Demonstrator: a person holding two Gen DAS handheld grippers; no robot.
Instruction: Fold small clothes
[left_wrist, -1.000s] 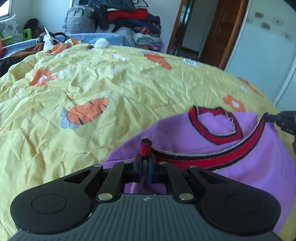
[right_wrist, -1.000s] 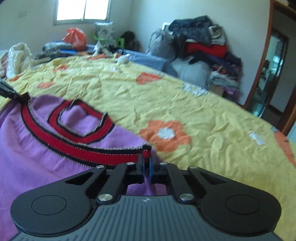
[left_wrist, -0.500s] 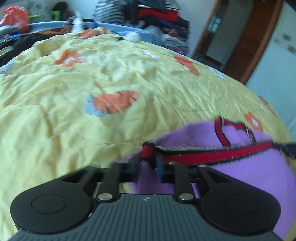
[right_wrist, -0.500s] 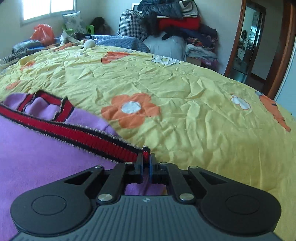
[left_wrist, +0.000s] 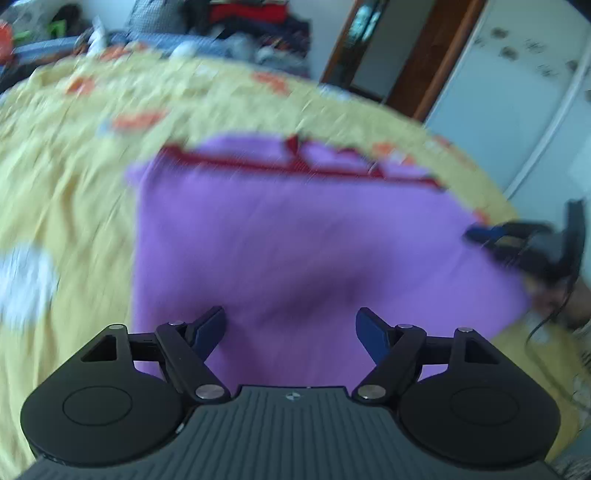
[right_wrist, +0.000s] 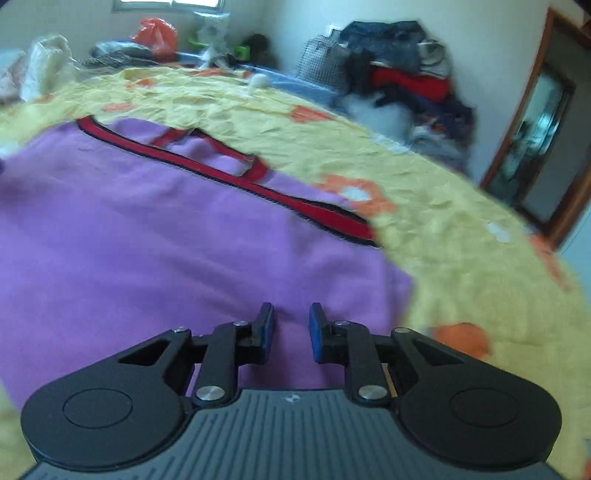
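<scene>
A purple garment (left_wrist: 295, 240) with red and black trim (left_wrist: 295, 166) lies flat on the yellow bedspread (left_wrist: 66, 192). It also shows in the right wrist view (right_wrist: 147, 229), with its trim (right_wrist: 229, 177) along the far edge. My left gripper (left_wrist: 291, 328) is wide open and empty above the near part of the garment. My right gripper (right_wrist: 291, 325) is partly open and empty over the garment's near right corner. It also shows at the right of the left wrist view (left_wrist: 524, 240). The left wrist view is blurred.
A pile of clothes and bags (right_wrist: 399, 77) stands beyond the bed's far edge. An orange bag (right_wrist: 155, 33) lies at the back left. A wooden door frame (right_wrist: 535, 147) is at the right. A white wardrobe (left_wrist: 517, 110) stands right of the bed.
Both grippers have let go of the red trim and opened. They have pulled back toward the garment's near edge, and the garment now lies flat.
</scene>
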